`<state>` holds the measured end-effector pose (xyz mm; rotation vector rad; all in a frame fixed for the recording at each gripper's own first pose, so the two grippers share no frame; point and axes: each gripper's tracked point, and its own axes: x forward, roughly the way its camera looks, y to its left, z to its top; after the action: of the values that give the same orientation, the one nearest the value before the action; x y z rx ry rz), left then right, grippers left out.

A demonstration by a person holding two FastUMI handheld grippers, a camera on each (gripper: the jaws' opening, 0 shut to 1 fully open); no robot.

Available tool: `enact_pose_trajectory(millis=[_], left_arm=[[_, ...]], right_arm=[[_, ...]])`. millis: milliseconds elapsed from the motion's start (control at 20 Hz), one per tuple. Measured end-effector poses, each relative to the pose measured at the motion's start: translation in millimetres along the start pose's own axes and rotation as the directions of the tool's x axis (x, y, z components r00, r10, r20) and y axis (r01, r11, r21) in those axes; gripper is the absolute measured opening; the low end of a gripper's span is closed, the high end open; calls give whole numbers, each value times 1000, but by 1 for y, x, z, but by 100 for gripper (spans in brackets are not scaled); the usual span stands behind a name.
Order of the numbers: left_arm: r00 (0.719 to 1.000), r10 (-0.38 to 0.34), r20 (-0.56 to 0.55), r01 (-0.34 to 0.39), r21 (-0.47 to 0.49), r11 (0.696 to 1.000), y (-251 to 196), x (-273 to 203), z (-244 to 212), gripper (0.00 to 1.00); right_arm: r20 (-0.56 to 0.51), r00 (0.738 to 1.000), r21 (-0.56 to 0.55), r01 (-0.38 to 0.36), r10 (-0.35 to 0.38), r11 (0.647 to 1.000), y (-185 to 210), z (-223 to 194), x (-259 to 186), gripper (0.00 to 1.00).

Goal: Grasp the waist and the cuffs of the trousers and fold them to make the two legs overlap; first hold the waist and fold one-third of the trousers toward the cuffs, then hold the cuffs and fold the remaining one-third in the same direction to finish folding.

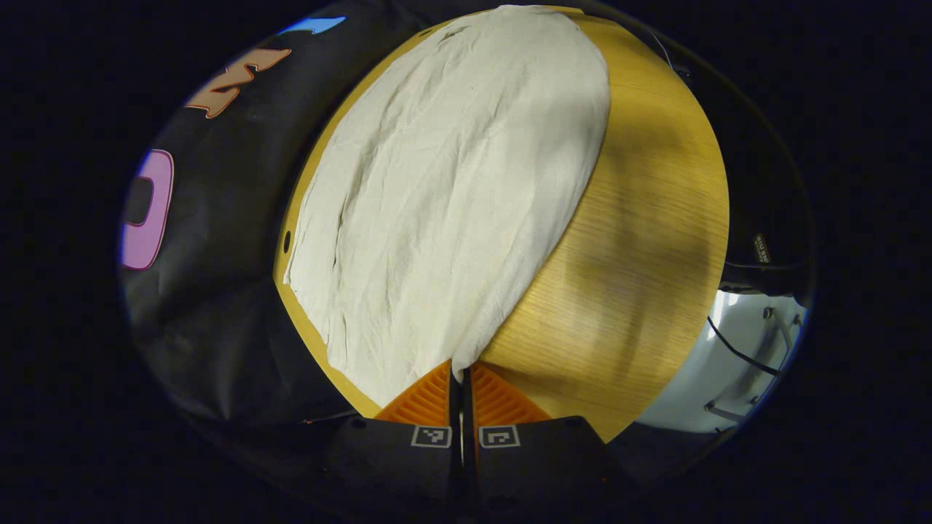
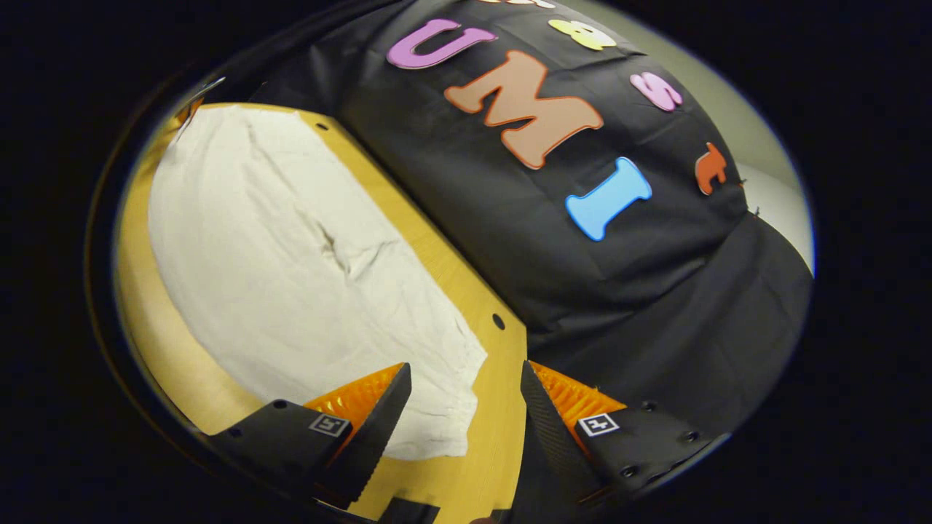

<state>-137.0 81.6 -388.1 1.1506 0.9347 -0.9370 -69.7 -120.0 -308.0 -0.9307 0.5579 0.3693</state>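
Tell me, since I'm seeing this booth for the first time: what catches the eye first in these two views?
The pale trousers stand out first, spread across most of the wooden table. In the left gripper view, the left gripper is shut on a corner of the fabric at the table's near edge. In the right gripper view, the right gripper is open above the other end of the trousers.

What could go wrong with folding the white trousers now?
1. The left claw pinches only a thin corner of the trousers, so the cloth might slip out when lifted.
2. The right claw is open with the trousers' end between its fingers, not gripped; if one side lifts first, the fold could go crooked.
3. The cloth lies close to the table edge by the wall and might slide off.
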Motion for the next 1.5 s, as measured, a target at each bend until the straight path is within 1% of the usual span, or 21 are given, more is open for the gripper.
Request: enact_pose_trajectory(millis=[200, 250, 300, 350, 450, 500, 550, 600, 650, 700, 750, 800, 950, 1100, 1150, 1300, 1400, 1450, 1500], left_arm=[[1000, 14, -14, -14, -7, 1000, 0, 0, 0, 0], [1000, 17, -16, -18, -12, 1000, 0, 1, 0, 0], [1000, 23, -18, -23, -14, 1000, 0, 1, 0, 0], [999, 31, -22, -31, -15, 999, 1, 2, 0, 0], [999, 42, -29, -43, -12, 999, 1, 1, 0, 0], [999, 44, -32, -44, -13, 999, 1, 2, 0, 0], [998, 44, -36, -45, -15, 999, 2, 3, -1, 0], [998, 44, -38, -45, -19, 999, 1, 2, 0, 0], [998, 43, -42, -44, -24, 999, 1, 2, 0, 0], [998, 43, -45, -44, -27, 999, 2, 3, 0, 0], [998, 45, -48, -46, -27, 999, 2, 3, -1, 0], [998, 47, -51, -49, -26, 998, 2, 3, -1, 0], [997, 55, -59, -56, -20, 998, 2, 3, 0, 0], [996, 56, -65, -57, -22, 998, 2, 3, -1, 0], [996, 56, -68, -58, -23, 998, 2, 4, 1, 0], [995, 61, -73, -63, -22, 998, 3, 3, 1, 0], [995, 62, -75, -64, -21, 998, 3, 4, 1, 0], [995, 62, -76, -64, -22, 998, 3, 4, 1, 0], [995, 62, -77, -64, -23, 998, 3, 4, 1, 0]], right_arm=[[-69, 994, -95, -88, 82, 992, 20, -41, 11, 98], [-85, 991, -123, -111, 101, 986, 25, -52, 11, 100], [-96, 989, -146, -128, 115, 981, 28, -58, 10, 98], [-105, 986, -171, -147, 130, 974, 32, -65, 9, 100], [-126, 979, -218, -183, 158, 959, 38, -77, 6, 100], [-137, 976, -237, -200, 171, 951, 41, -82, 6, 98], [-145, 973, -255, -214, 181, 943, 42, -87, 8, 100], [-154, 969, -273, -228, 192, 935, 45, -91, 8, 98], [-165, 964, -288, -248, 207, 925, 48, -96, 9, 98], [-177, 959, -300, -269, 223, 915, 51, -100, 10, 100], [-186, 954, -313, -286, 237, 906, 54, -106, 11, 98], [-195, 950, -327, -297, 244, 897, 55, -109, 12, 98], [-183, 950, -364, -303, 251, 881, 56, -108, 15, 95], [-166, 955, -410, -292, 244, 864, 55, -104, 28, 94], [-164, 957, -416, -287, 239, 863, 54, -104, 31, 92], [-169, 959, -407, -277, 226, 870, 52, -103, 41, 90], [-182, 956, -400, -284, 229, 871, 54, -105, 47, 88], [-180, 958, -406, -279, 223, 870, 53, -104, 51, 80], [-187, 955, -402, -289, 231, 869, 54, -103, 52, 78]])
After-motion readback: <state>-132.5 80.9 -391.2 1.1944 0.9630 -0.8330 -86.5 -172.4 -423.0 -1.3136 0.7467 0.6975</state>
